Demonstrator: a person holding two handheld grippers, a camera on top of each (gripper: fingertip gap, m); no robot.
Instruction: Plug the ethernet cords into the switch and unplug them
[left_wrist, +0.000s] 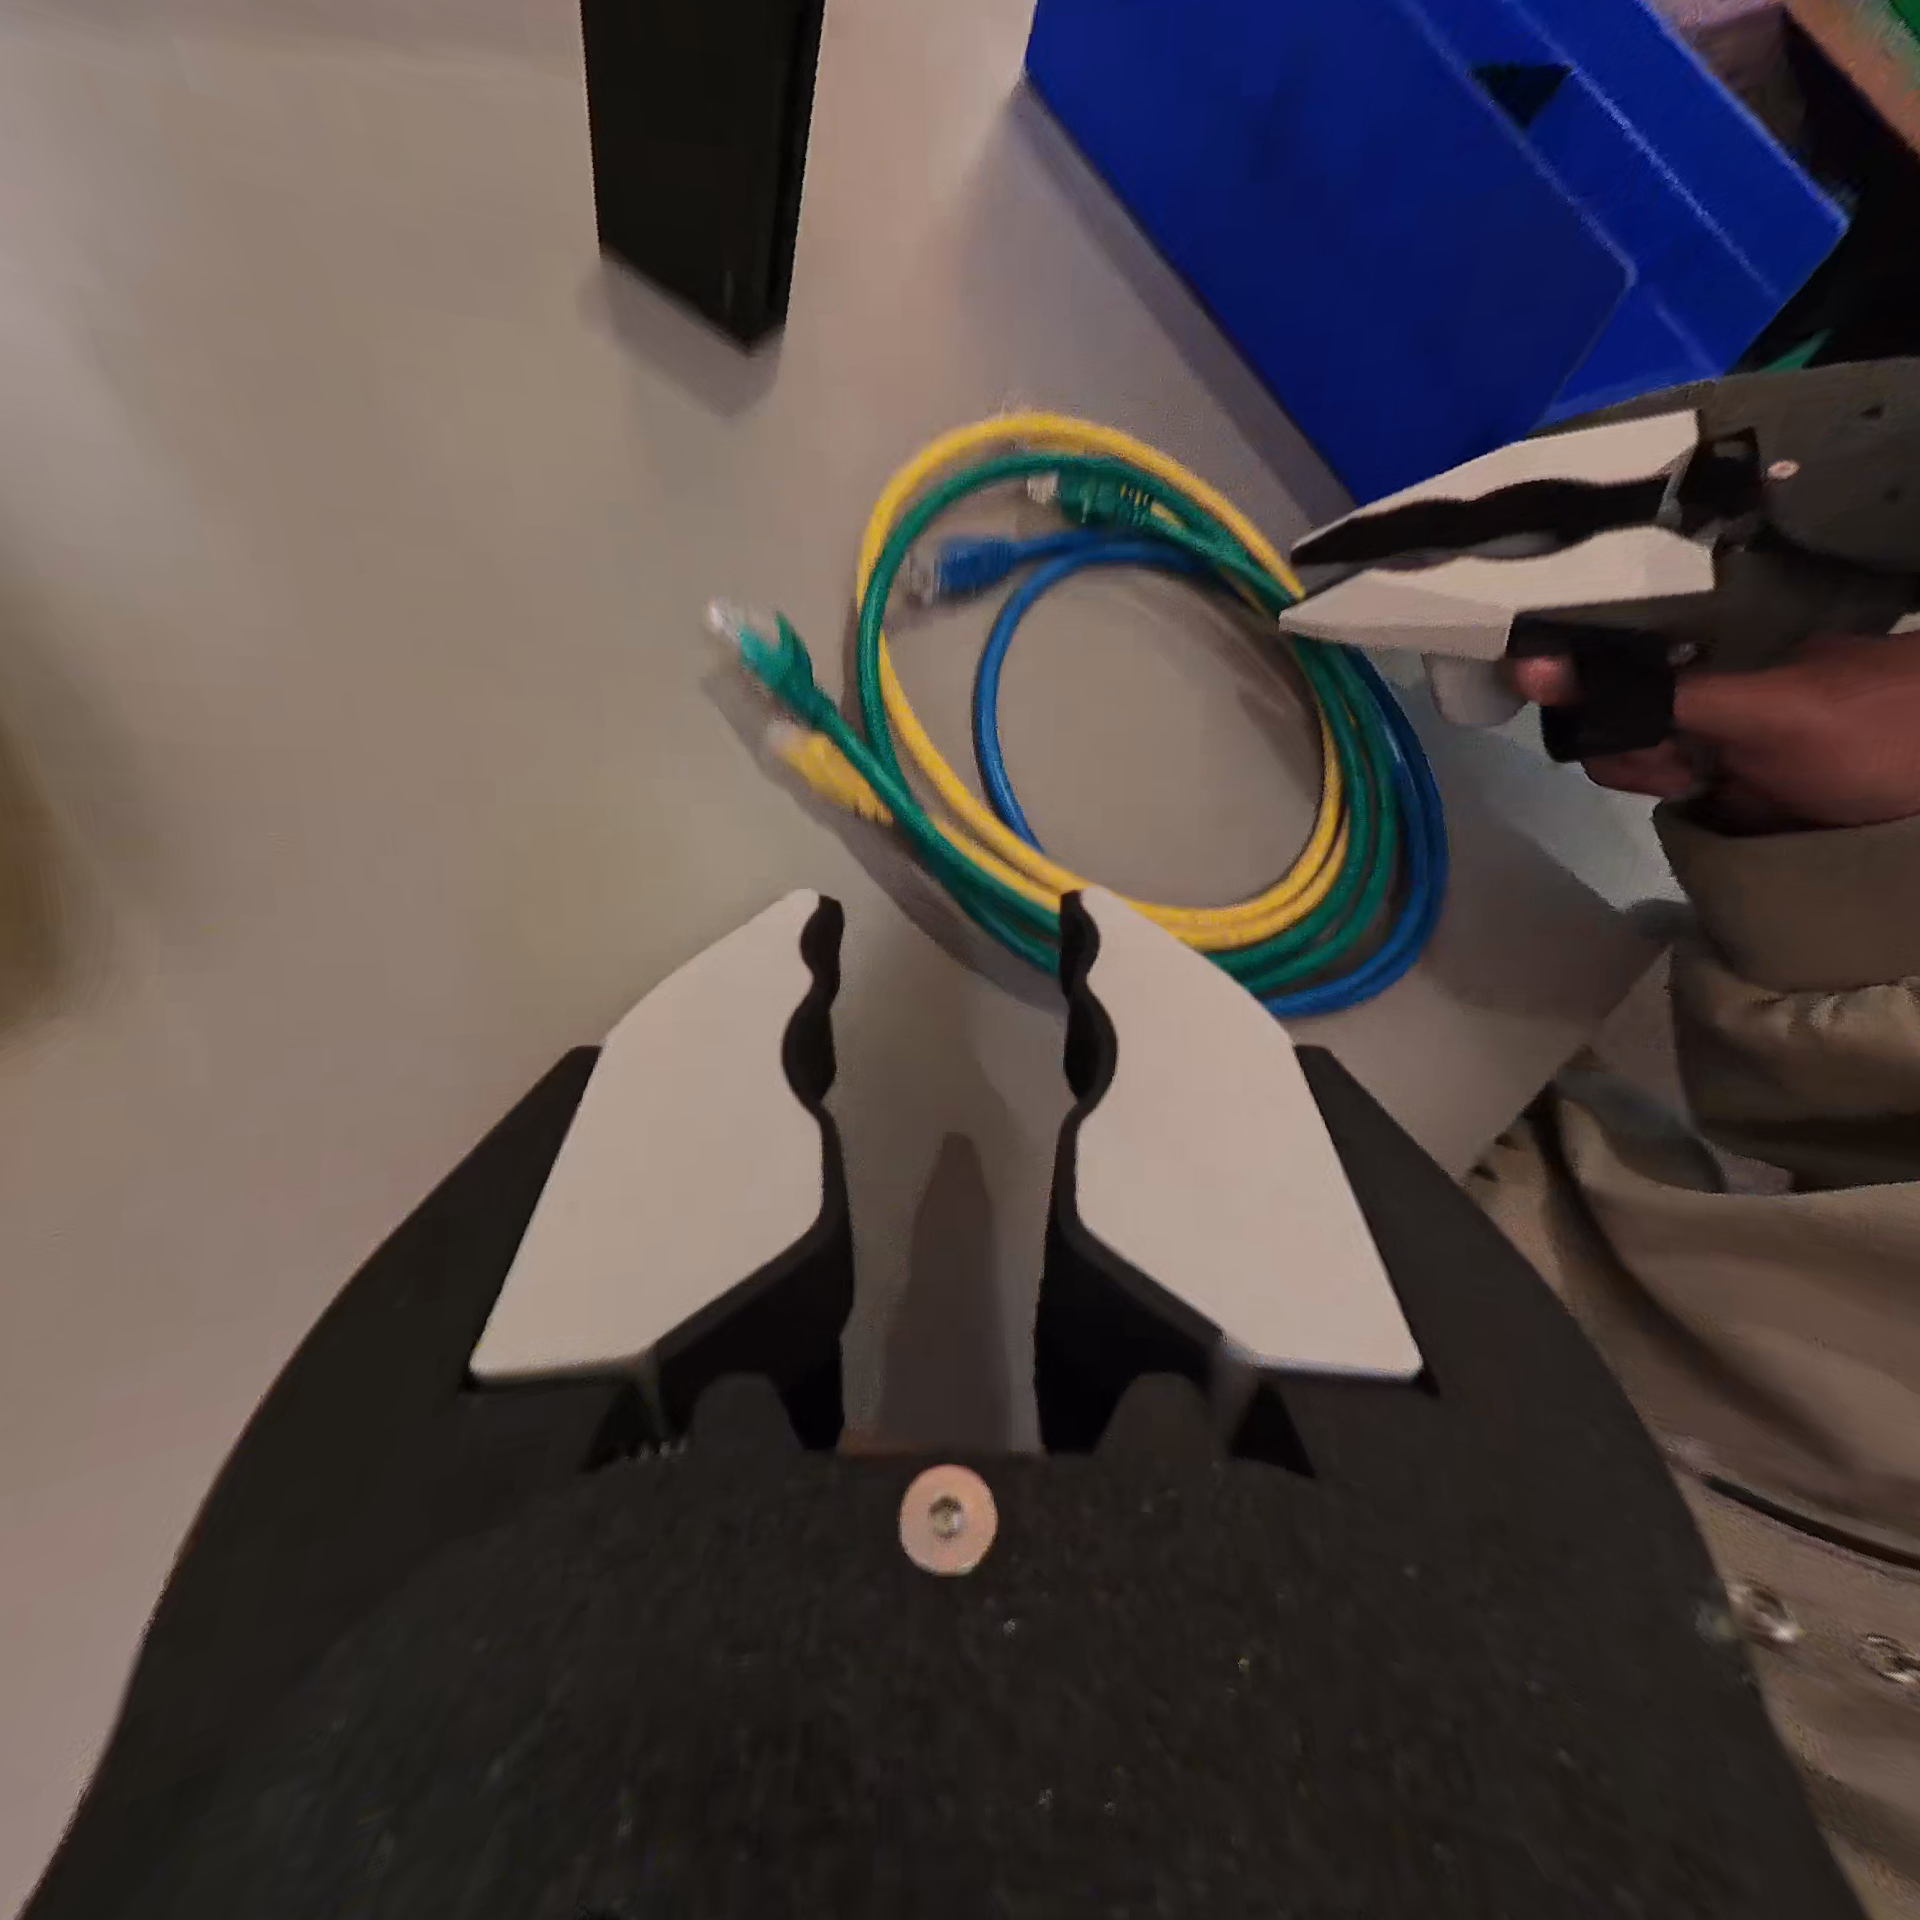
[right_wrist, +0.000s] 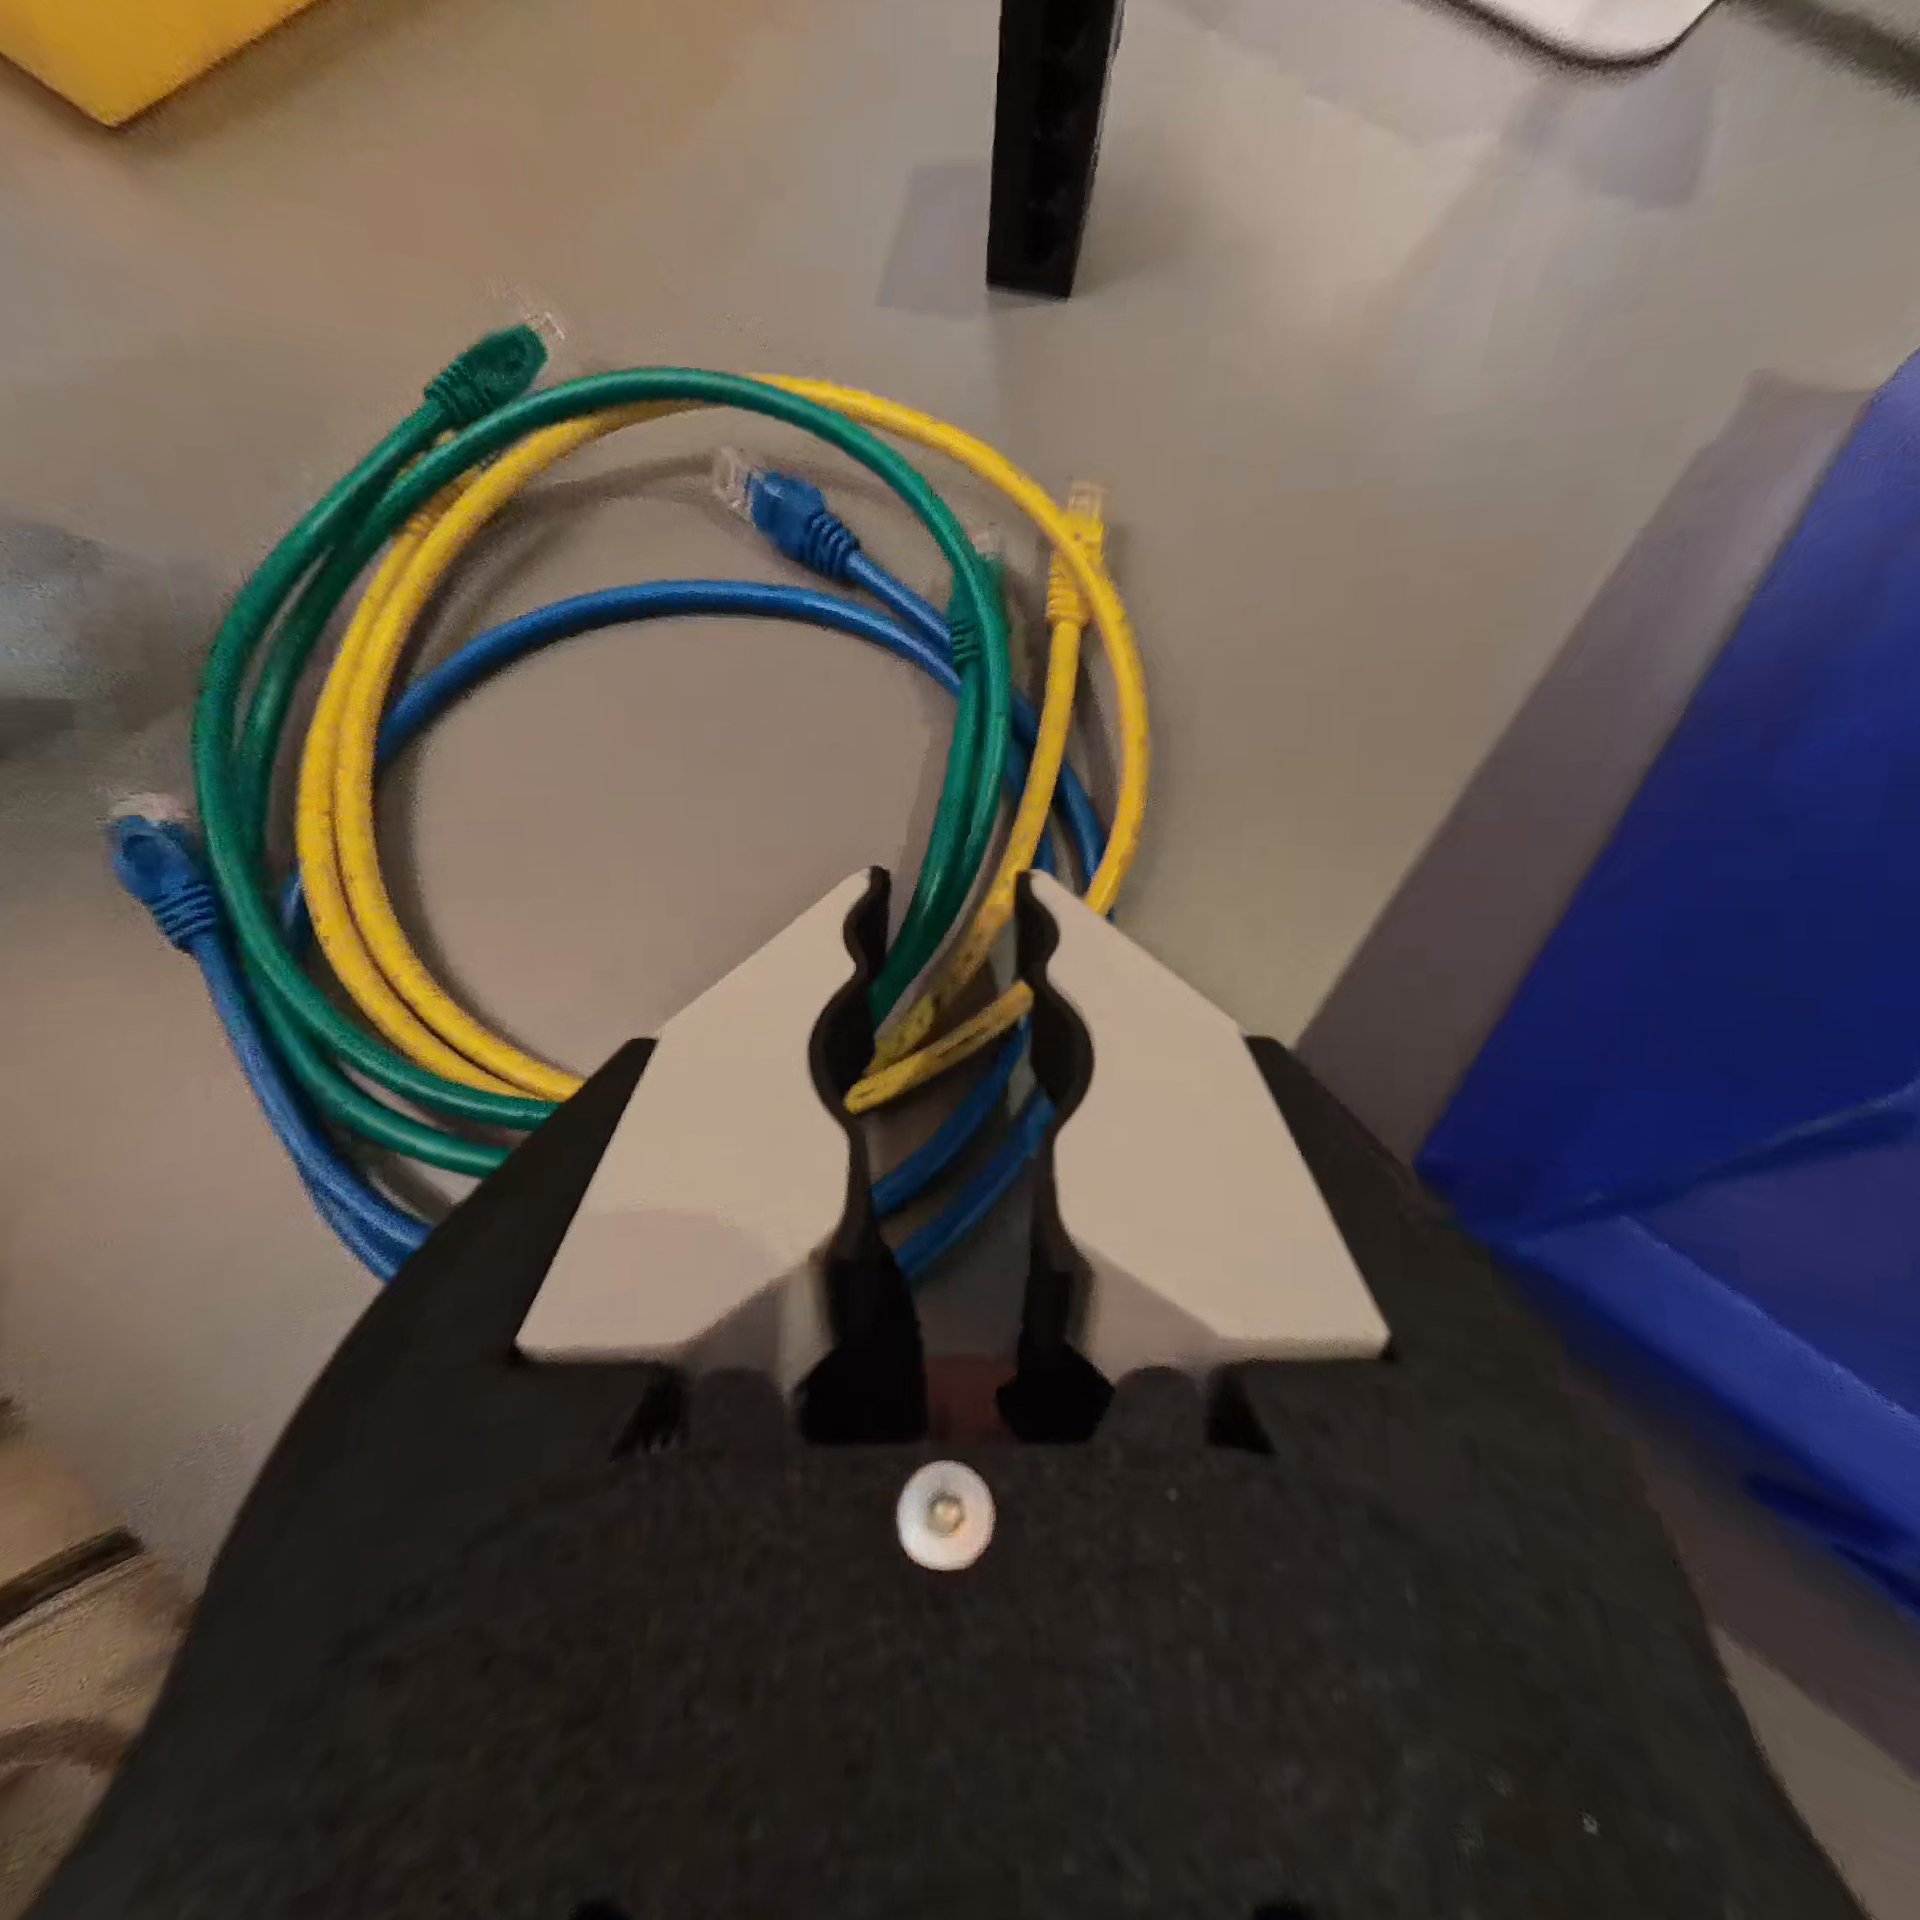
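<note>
My right claw (right_wrist: 951, 925) clamped on coiled ethernet cords (right_wrist: 644, 748), bundle on tabletop (left_wrist: 312, 623). Left claw (left_wrist: 951, 935) parted, empty, just short of coil. Black switch (right_wrist: 1049, 145) stands beyond. Step: sorting cords. Next: isolate one plug.

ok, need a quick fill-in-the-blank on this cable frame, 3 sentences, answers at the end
1. The coil on the table holds three cords: yellow, blue and ____.
2. The left gripper is ____, with nothing between its fingers.
3. The bin beside the coil is ____ in colour.

Missing words: green; open; blue
</note>
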